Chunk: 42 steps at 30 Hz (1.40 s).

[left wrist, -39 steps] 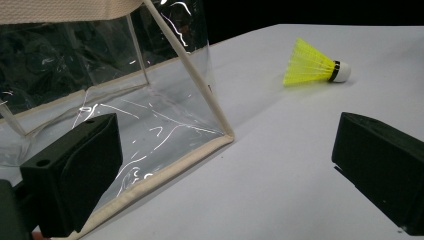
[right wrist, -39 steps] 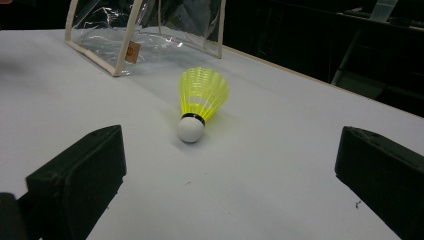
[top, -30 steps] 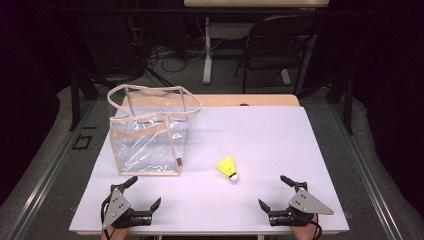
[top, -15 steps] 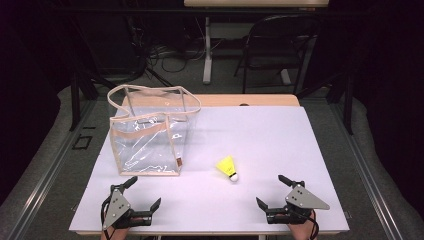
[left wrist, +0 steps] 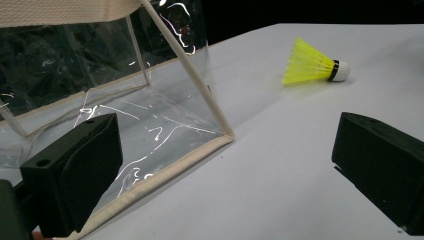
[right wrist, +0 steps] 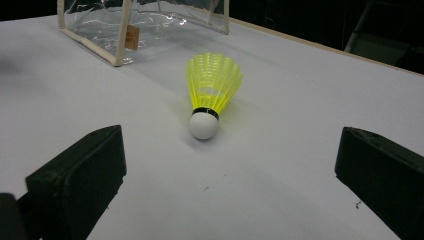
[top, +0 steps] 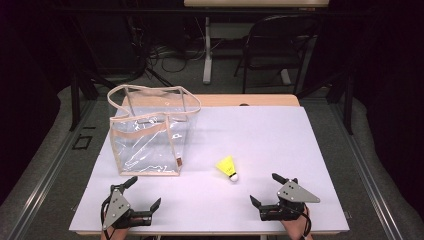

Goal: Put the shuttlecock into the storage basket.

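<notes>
A yellow shuttlecock point(top: 227, 168) point(left wrist: 313, 67) point(right wrist: 212, 89) with a white cork tip lies on its side on the white table point(top: 260, 135), right of centre. A clear plastic tote bag point(top: 149, 133) point(left wrist: 95, 90) point(right wrist: 145, 20) with beige trim and handles stands upright at the left. My left gripper point(top: 144, 192) point(left wrist: 225, 170) rests open near the front edge, just in front of the bag's near corner. My right gripper point(top: 265, 189) point(right wrist: 225, 175) stands open at the front right, with the shuttlecock a short way ahead of its jaws, cork end toward it. Nothing is held.
A wooden strip point(top: 250, 100) edges the table's far side. Beyond it stand a dark chair point(top: 280, 45) and a desk leg point(top: 206, 50) with cables on the floor. Open tabletop spreads right of and behind the shuttlecock.
My right gripper has shifted slightly left and forward toward the shuttlecock. My left gripper, the bag and the shuttlecock have stayed put.
</notes>
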{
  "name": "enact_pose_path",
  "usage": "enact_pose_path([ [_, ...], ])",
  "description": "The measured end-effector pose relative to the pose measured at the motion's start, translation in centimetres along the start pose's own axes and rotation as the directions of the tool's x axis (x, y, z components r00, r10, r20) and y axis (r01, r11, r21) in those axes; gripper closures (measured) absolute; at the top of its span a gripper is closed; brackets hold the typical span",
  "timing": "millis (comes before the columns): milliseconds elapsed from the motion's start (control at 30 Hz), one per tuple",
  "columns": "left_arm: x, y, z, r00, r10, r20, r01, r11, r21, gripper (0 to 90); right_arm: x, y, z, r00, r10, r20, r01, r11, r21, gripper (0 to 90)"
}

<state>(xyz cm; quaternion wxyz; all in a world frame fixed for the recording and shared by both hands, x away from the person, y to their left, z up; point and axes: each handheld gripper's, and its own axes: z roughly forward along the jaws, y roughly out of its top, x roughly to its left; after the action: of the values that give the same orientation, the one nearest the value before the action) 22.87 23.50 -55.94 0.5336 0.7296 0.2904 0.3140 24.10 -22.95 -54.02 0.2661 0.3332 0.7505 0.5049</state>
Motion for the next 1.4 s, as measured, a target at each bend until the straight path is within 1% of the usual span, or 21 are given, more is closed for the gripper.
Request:
enact_pose_path([
  [133, 0.0, 0.0, -0.1, 1.0000, 0.000, -0.005, -0.001, 1.0000, -0.005, 0.0, 0.3, 0.3, 0.5, 0.9999, 0.007, -0.010, -0.007, 1.000, 0.009, 0.0],
  [367, 0.0, 0.0, 0.0, 0.9999, 0.003, -0.011, -0.003, 1.0000, -0.008, 0.0, 1.0, 0.9, 1.9, 0.9993, -0.010, -0.035, 0.011, 0.999, 0.039, 0.0],
  [500, 0.1, 0.0, 0.0, 0.9999, 0.006, -0.013, -0.006, 0.9999, -0.010, 0.0, 1.2, 1.2, 2.6, 0.9993, -0.005, -0.036, 0.007, 0.999, 0.049, 0.0],
  [567, 0.1, -0.1, 0.0, 0.9999, 0.005, -0.015, -0.005, 0.9999, -0.010, 0.0, 1.3, 1.3, 2.9, 0.9995, -0.004, -0.032, 0.006, 0.998, 0.055, 0.0],
  [667, 0.2, -0.1, -0.1, 0.9996, 0.014, -0.023, -0.014, 0.9999, -0.006, 0.0, 1.4, 1.5, 3.2, 0.9998, 0.000, -0.020, 0.001, 0.998, 0.064, 0.0],
  [800, 0.2, 0.0, -0.1, 0.9995, 0.012, -0.029, -0.012, 0.9999, -0.011, 0.0, 1.4, 1.6, 3.5, 1.0000, -0.004, -0.009, 0.005, 0.997, 0.074, 0.0],
  [867, 0.2, -0.1, 0.0, 0.9995, 0.013, -0.028, -0.014, 0.9999, -0.009, 0.0, 1.4, 1.8, 3.9, 1.0000, -0.008, 0.002, 0.008, 0.996, 0.084, 0.0],
  [933, 0.2, -0.1, 0.0, 0.9995, 0.013, -0.028, -0.013, 0.9999, -0.007, 0.0, 1.4, 1.9, 4.2, 0.9996, -0.014, 0.024, 0.012, 0.997, 0.075, 0.0],
  [1067, 0.2, -0.1, -0.1, 0.9994, 0.013, -0.033, -0.014, 0.9999, -0.009, 0.0, 1.4, 2.1, 4.9, 0.9991, -0.015, 0.040, 0.011, 0.996, 0.089, 0.0],
  [1200, 0.3, -0.1, -0.1, 0.9993, 0.013, -0.036, -0.013, 0.9999, -0.008, 0.0, 1.3, 2.2, 5.3, 0.9992, -0.006, 0.039, 0.002, 0.995, 0.102, 0.0],
  [1267, 0.3, -0.1, -0.1, 0.9992, 0.014, -0.037, -0.014, 0.9999, -0.007, 0.0, 1.3, 2.3, 5.6, 0.9992, -0.009, 0.040, 0.004, 0.993, 0.119, 0.0],
  [1400, 0.2, 0.0, -0.1, 0.9993, 0.012, -0.035, -0.012, 0.9999, -0.010, 0.0, 1.4, 2.5, 6.3, 0.9996, -0.004, 0.027, 0.000, 0.988, 0.152, 0.0],
])
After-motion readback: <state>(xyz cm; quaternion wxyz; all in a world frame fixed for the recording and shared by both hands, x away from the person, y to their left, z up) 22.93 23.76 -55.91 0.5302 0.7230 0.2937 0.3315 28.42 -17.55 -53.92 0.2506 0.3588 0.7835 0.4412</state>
